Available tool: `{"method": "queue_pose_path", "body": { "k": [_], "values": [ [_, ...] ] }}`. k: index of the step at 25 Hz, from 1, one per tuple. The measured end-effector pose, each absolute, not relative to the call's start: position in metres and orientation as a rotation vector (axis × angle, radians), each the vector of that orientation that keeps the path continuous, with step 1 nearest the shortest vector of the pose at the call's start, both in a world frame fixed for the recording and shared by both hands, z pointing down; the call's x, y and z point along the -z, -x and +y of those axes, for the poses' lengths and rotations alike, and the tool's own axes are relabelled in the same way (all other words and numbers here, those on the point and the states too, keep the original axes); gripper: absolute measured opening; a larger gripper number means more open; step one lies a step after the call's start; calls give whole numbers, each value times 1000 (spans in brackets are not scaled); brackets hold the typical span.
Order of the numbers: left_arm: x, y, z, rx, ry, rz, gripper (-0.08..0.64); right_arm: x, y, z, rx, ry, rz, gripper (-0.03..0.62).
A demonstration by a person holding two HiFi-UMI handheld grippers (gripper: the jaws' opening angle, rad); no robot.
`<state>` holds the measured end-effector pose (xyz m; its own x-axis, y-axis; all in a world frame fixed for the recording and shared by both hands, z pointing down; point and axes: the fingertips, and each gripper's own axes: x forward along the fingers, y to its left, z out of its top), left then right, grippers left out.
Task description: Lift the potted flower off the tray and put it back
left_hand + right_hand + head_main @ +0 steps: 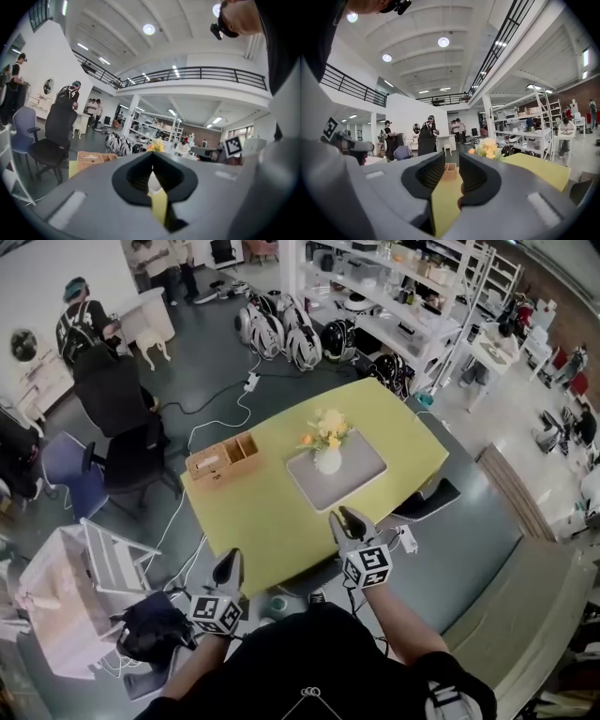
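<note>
The potted flower [328, 451], yellow blooms in a small white vase, stands upright on a grey tray [361, 479] in the middle of the yellow-green table [272, 521]. Both grippers hover at the table's near edge, well short of the tray. My left gripper [231, 561] is at the left front corner, its jaw tips touching with nothing between them. My right gripper [348, 519] is just in front of the tray, its jaws apart and empty. The left gripper [153, 155] has the flower [156, 146] straight ahead. To the right gripper [451, 161] the flower [487, 150] lies ahead and slightly right.
A wooden compartment box [223, 457] sits on the table left of the tray. A black office chair [127, 442] and a blue chair [61, 470] stand to the left. Helmets [291, 334] and white shelves [403, 306] lie beyond the table. People stand at the far left [80, 320].
</note>
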<state>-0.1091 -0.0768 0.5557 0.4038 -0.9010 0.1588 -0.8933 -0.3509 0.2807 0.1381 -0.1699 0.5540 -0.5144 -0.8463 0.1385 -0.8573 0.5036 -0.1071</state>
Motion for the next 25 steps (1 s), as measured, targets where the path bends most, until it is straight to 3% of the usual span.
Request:
{"method": "queue_pose_path", "body": {
  "k": [10, 25],
  "values": [
    [-589, 117, -101, -91, -2174, -1679, 6, -665, -185, -329, -297, -1548, -2488, 224],
    [-646, 116, -108, -196, -1889, -1828, 6, -787, -198, -487, -369, -1501, -2449, 285]
  ]
}}
